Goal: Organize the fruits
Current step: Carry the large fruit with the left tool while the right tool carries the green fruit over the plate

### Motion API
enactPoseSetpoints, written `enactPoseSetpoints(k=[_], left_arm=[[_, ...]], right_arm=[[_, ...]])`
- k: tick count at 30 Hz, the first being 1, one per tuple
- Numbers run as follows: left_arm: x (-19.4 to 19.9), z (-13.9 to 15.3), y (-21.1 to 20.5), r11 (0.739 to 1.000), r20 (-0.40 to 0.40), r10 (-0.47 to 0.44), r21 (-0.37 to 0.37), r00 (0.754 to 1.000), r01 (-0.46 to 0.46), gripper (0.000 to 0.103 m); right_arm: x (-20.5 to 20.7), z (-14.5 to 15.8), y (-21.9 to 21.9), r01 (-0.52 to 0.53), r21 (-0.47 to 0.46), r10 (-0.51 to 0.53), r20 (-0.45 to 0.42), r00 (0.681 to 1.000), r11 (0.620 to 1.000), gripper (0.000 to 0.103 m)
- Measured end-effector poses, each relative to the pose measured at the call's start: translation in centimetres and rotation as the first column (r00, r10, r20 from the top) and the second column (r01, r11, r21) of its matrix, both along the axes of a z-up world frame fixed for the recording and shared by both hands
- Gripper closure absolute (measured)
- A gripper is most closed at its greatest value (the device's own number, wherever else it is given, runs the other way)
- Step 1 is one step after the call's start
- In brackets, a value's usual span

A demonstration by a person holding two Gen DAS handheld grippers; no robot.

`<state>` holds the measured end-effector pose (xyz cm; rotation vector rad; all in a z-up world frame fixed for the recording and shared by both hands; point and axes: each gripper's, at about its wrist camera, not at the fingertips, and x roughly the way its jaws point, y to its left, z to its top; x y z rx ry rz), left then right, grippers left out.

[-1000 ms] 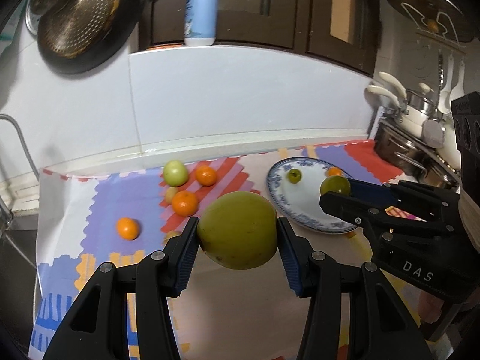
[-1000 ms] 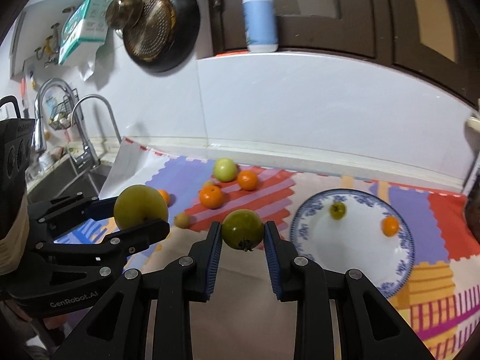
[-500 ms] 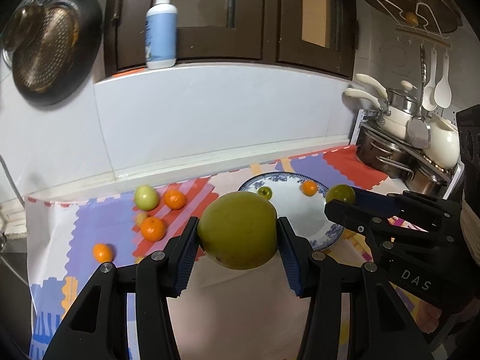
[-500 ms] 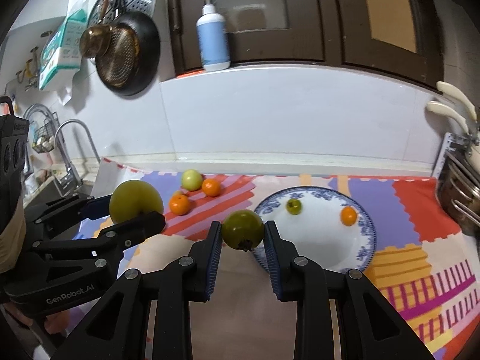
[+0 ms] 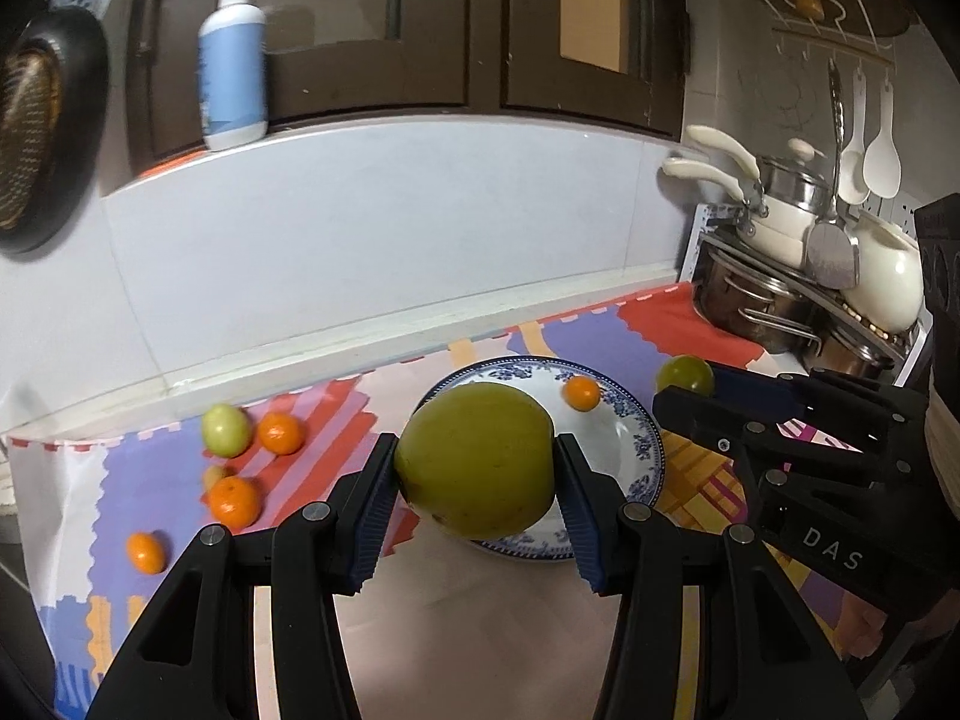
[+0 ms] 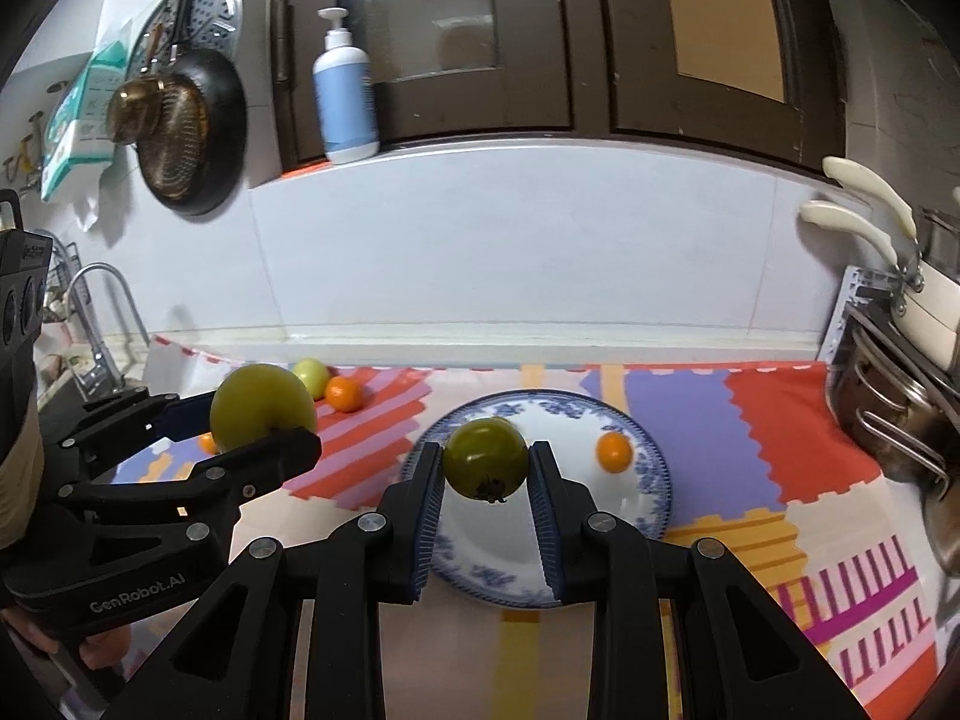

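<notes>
The patterned counter mat in red, purple and cream blocks (image 5: 708, 348) covered the worktop, and on it stood the round white china plate with a blue floral rim (image 6: 651, 468), carrying one small orange citrus fruit (image 6: 614, 452). The left gripper (image 5: 477, 480) was clamped at a middling spread on the large yellow-green round fruit (image 5: 477, 456), held clear of the mat in front of the plate, its blue ribbed pads seated on opposite flanks at the widest girth. The right gripper (image 6: 485, 474) was drawn in narrow on the smaller dark green tomato-like fruit (image 6: 485, 465), calyx pointing downward, held above the near half of the plate. Loose on the mat left of the plate lay a pale green round fruit (image 5: 225, 429) and three small orange citrus fruits (image 5: 279, 433), near one another. In my judgement the large fruit is the heavier and firm, smooth-skinned, liable to slip if gripped off-centre; the present hold across its middle is sound. The small green fruit appears light but softer, open to bruising under hard pressure, and both would roll once released on the shallow plate.
</notes>
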<state>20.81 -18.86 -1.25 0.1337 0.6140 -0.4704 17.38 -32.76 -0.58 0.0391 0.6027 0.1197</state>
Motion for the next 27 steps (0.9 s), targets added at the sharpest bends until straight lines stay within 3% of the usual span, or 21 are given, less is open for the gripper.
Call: enactPoseSetpoints(k=[14, 27], left_arm=[[4.9, -3.5, -4.4, 0.998, -0.075, -0.024, 0.063, 0.997, 0.029, 0.053], [8.7, -7.8, -5.9, 0.995, -0.165, -0.015, 0.098, 0.986, 0.032, 0.053]], right_arm=[[4.4, -3.3, -3.9, 0.035, 0.022, -0.033, -0.071, 0.997, 0.999, 0.074], [8.0, -7.5, -5.7, 0.05, 0.04, -0.043, -0.148, 0.988, 0.998, 0.074]])
